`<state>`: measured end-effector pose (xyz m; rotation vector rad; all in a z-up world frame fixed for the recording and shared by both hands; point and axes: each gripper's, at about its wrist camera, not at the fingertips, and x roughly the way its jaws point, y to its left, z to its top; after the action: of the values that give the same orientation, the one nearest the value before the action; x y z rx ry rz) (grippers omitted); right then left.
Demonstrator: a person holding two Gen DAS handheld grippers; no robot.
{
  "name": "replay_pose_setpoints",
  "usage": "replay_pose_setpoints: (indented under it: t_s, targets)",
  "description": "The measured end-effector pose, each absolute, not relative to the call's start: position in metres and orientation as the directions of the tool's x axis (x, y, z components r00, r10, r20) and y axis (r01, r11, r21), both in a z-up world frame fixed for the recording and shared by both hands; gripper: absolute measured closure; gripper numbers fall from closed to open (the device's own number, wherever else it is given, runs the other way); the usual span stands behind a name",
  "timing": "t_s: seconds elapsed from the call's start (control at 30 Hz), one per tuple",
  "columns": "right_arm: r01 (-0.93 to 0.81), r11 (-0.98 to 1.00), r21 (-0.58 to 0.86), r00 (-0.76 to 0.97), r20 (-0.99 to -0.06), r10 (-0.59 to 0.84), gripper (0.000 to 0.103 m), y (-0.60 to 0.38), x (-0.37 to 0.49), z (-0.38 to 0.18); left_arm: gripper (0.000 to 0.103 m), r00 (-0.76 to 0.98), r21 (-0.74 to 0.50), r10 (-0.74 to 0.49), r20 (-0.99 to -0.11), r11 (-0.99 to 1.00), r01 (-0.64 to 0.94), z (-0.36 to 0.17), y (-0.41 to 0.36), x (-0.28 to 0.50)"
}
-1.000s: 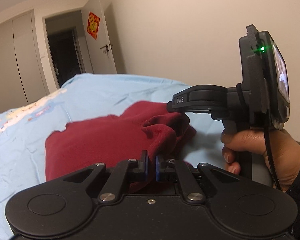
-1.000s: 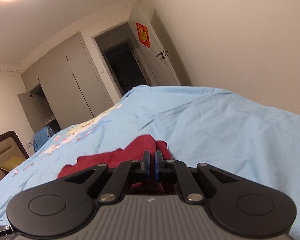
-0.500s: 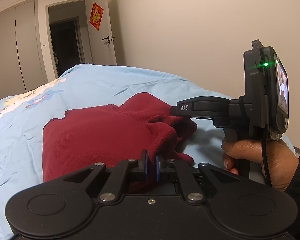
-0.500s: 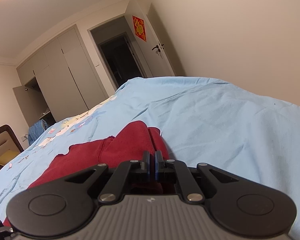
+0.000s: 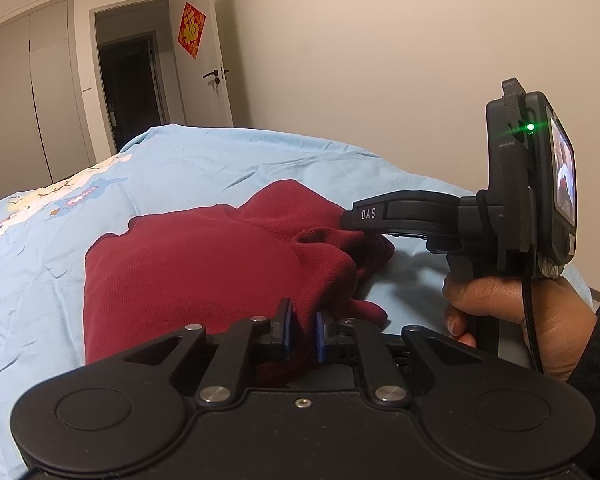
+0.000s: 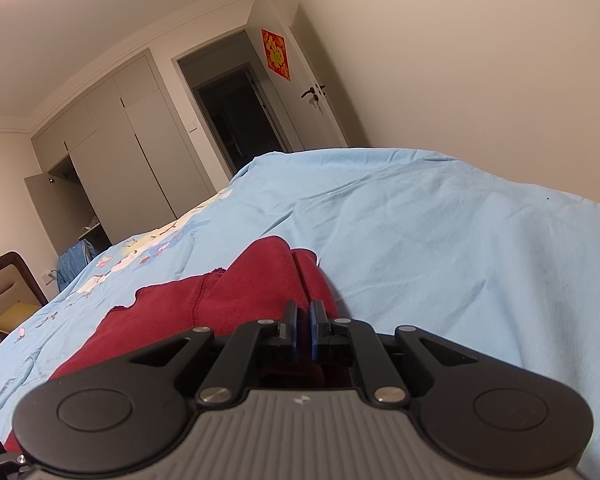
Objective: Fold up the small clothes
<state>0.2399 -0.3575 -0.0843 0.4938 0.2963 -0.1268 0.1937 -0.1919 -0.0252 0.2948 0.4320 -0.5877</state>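
Fabric of the red garment point(image 5: 188, 264) sits pinched in both nearly closed tools, left hand-held gripper point(image 5: 302, 330) and right hand-held gripper point(image 6: 303, 334), likely to carry one edge over on the bed point(image 6: 440, 240).

A dark red knitted garment point(image 5: 188, 264) lies mostly flat on the light blue bedsheet point(image 5: 204, 168), its right-hand edge bunched and lifted into folds near the bed's side.

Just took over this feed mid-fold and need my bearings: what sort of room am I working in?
Most likely a home bedroom. The red garment lies on a bed with a light blue sheet, tall built-in wardrobe doors fill the far wall, and a headboard shows at the left edge.
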Motion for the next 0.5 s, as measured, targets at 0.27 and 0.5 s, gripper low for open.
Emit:
replay_pose_setpoints:
  t_s: [0.27, 0.5]
  targets:
    - [0.193, 0.873, 0.449, 0.949, -0.311, -0.050, 0.096, -0.358, 0.240, -0.086, 0.072, 0.749, 0.150, -0.481, -0.455, 0.788, 0.597, -0.026, -0.191, 0.191]
    - [0.190, 0.872, 0.450, 0.950, -0.310, -0.047, 0.090, -0.358, 0.240, -0.086, 0.034, 0.752, 0.099, -0.511, -0.418, 0.797, 0.596, -0.021, -0.178, 0.188]
